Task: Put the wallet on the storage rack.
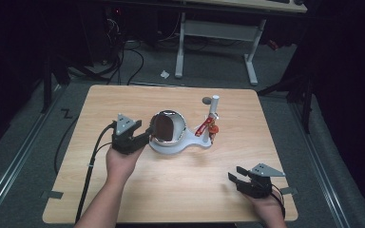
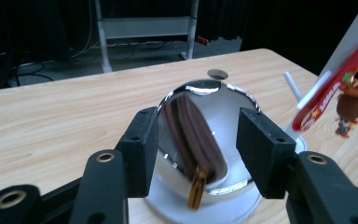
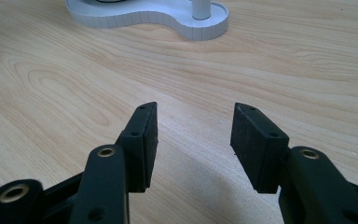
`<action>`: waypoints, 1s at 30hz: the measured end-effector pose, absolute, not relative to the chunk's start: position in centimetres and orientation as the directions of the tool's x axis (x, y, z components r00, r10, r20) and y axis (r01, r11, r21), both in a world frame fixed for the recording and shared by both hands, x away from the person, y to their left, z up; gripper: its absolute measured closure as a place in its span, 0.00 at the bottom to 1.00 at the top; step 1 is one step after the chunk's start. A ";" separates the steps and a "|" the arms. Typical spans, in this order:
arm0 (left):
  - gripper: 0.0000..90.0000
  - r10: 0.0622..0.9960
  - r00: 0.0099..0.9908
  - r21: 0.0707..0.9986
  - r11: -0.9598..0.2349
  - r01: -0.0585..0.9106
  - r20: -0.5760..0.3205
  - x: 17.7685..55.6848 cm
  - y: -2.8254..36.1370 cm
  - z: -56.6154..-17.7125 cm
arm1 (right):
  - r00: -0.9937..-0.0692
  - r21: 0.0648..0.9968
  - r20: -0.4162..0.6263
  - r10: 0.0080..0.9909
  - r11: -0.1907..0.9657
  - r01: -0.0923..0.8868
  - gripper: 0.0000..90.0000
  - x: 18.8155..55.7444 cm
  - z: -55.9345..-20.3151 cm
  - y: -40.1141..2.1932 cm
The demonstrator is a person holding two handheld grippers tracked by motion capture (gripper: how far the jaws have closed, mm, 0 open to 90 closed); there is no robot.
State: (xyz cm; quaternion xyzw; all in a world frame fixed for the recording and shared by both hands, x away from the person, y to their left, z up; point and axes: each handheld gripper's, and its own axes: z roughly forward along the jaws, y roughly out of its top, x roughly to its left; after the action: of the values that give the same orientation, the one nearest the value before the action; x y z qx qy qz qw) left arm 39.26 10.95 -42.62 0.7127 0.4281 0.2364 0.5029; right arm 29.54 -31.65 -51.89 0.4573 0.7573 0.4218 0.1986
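Left gripper view: brown zip pouch w/ gold pull lying in shiny steel bowl, detail lost in high view. Right gripper view: bare wood table, white stand base far off. Red keychain hanging on white post, right of bowl. Left gripper jaws apart, nothing clamped, just near-left of bowl rim. Right gripper jaws apart, empty, well apart at near right.

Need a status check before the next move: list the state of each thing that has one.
Metal bowl: tilted on the white stand, brown zip pouch inside.
Red keychain: hanging from the white post.
Left gripper: open, jaws at the bowl, gripping nothing.
Right gripper: open, empty, over bare table.
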 end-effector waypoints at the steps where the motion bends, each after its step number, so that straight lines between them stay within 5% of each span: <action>1: 0.54 0.847 0.523 0.919 -0.132 0.372 -0.090 39.0 11.2 -42.8 | -0.504 0.820 0.085 0.860 0.226 0.525 0.57 29.5 -51.9 -31.6; 30: 0.45 0.872 0.487 0.800 -0.254 0.543 -0.055 30.2 22.3 -53.0 | -0.500 0.807 0.064 0.864 0.250 0.535 0.57 29.5 -52.2 -31.2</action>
State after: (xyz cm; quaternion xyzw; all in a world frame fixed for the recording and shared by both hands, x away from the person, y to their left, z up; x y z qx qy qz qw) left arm 30.24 22.32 -53.03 0.7645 0.4627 0.2056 0.3989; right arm 29.53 -31.19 -52.23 0.4575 0.7645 0.4069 0.2016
